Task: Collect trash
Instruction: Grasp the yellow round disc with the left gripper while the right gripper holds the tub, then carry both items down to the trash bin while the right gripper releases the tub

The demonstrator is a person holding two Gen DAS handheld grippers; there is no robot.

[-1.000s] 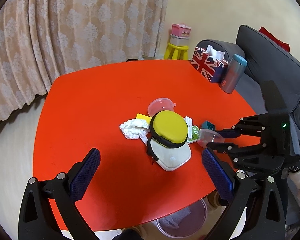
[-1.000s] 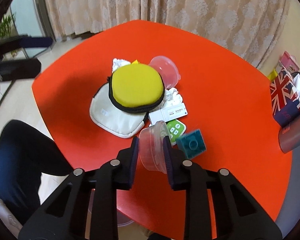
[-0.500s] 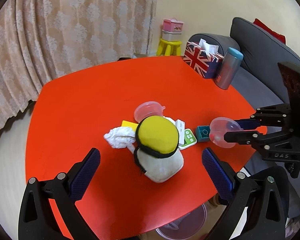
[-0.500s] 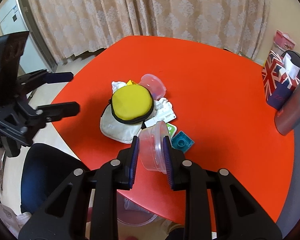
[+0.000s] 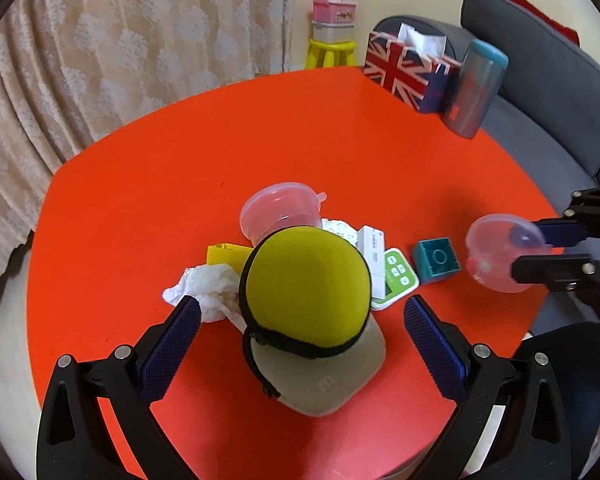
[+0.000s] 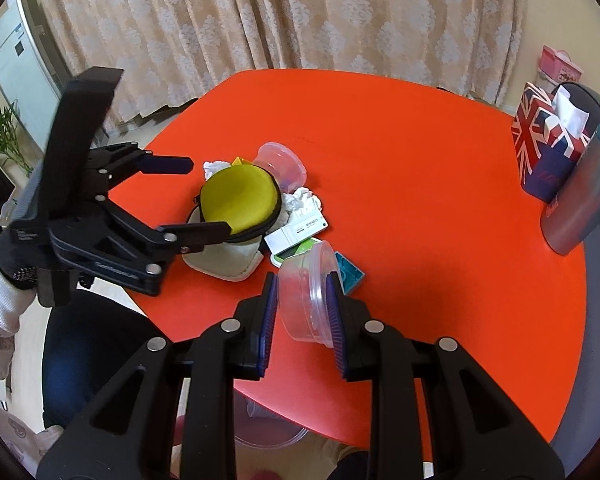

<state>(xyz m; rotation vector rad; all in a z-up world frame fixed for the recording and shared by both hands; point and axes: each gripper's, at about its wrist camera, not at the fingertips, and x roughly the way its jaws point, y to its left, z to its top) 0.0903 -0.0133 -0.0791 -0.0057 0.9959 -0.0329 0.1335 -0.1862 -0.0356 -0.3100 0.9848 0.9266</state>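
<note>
My right tongs (image 6: 302, 304) grip a clear plastic cup (image 6: 306, 292) above the red table (image 6: 440, 200). My left tongs (image 5: 300, 320) stand wide, empty, over the yellow pouch (image 5: 306, 292), beside the crumpled tissue (image 5: 204, 286).

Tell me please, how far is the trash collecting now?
Done: nothing visibly collected yet. In hand: the right gripper is shut on a clear round plastic cup, lifted above the red table. The left gripper is open over the round yellow zipper case. Left on the table: the second clear plastic cup and crumpled white tissue.
</note>
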